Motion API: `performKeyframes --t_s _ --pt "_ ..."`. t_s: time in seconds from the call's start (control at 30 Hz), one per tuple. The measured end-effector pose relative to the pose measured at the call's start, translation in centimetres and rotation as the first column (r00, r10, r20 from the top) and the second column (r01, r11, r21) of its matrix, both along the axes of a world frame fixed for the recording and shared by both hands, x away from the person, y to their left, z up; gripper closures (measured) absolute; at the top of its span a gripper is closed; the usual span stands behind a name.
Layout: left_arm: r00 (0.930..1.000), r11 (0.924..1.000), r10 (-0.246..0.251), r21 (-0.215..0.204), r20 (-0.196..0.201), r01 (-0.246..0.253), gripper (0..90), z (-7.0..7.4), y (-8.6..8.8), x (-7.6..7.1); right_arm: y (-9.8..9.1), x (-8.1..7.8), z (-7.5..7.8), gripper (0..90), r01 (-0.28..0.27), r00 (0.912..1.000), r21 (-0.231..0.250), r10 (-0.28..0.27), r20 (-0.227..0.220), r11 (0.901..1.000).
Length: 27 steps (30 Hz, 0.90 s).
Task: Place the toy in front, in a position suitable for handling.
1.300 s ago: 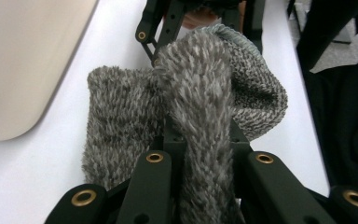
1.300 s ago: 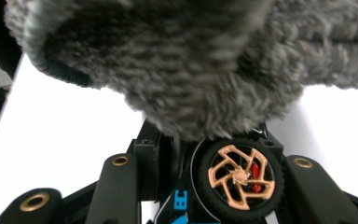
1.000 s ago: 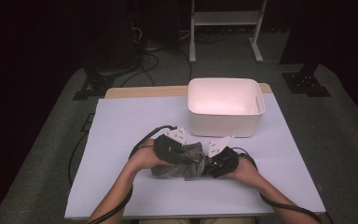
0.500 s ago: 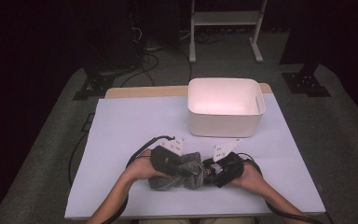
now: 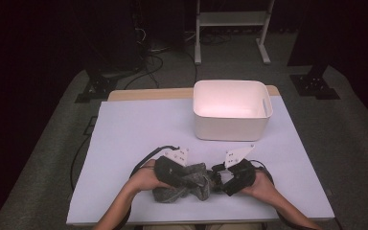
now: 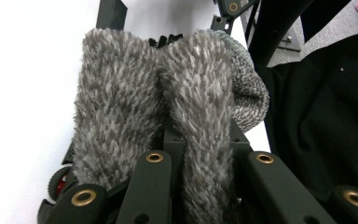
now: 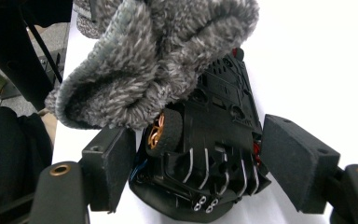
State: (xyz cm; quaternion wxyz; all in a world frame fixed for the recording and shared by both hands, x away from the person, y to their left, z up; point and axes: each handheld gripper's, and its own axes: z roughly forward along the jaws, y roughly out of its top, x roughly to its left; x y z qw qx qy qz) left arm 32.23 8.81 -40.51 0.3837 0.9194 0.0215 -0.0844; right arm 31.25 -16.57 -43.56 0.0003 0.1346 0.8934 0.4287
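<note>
- Covering most of the table point(image 5: 124, 143), a white sheet carries everything; the work sits near its front edge, close to the person.
- White bin point(image 5: 232, 115): stands at the far right of the sheet, well apart from both hands.
- Grey fuzzy sock point(image 5: 187, 179): bunched between the two grippers, draped over a black toy car point(image 7: 205, 154). In the right gripper view the car lies underside up, a gold-hubbed wheel just under the sock's cuff.
- Left gripper point(image 5: 172, 170): jaws closed tight on the sock; in the left gripper view the pile point(image 6: 168, 116) bulges up between and around them.
- Right gripper point(image 5: 227, 177): jaws have just been opening. They stand apart on either side of the car, pads point(image 7: 300, 161) clear of it.
</note>
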Motion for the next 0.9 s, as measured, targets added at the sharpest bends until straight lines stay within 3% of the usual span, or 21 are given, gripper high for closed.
performKeyframes --t_s 0.13,0.2,0.4,0.63,0.8,0.9 --pt "0.9997 0.9996 -0.021 0.017 -0.011 0.021 77.4 -0.4 -0.2 -0.4 -0.3 -0.4 0.1 25.6 -0.011 0.9998 -0.008 0.011 0.016 0.9999" --pt "0.9992 0.9988 -0.037 0.03 -0.015 0.037 77.4 -0.8 -0.4 -0.6 -0.3 -0.7 -0.1 20.1 0.001 0.9994 -0.037 0.0 0.033 0.9993" --pt "0.9991 0.999 -0.034 0.027 -0.025 0.035 77.4 -1.4 -0.5 -0.8 0.1 -0.7 -1.3 19.6 -0.018 0.9998 -0.079 0.018 -0.004 0.9967" --pt "0.9988 0.999 -0.043 0.006 -0.023 0.043 77.3 -0.9 -0.3 -0.8 0.3 0.1 -1.5 22.8 -0.066 0.9975 -0.092 0.064 -0.029 0.9935" --pt "0.9997 0.9998 -0.014 -0.011 0.022 0.014 76.9 0.6 0.3 -0.4 0.3 0.7 -1.4 23.0 -0.112 0.9936 -0.137 0.113 0.002 0.9842" --pt "0.9982 0.9995 0.024 0.018 0.055 -0.025 76.9 1.1 1.2 0.2 0.3 0.4 -1.6 22.8 -0.107 0.9934 -0.142 0.111 0.026 0.9842"
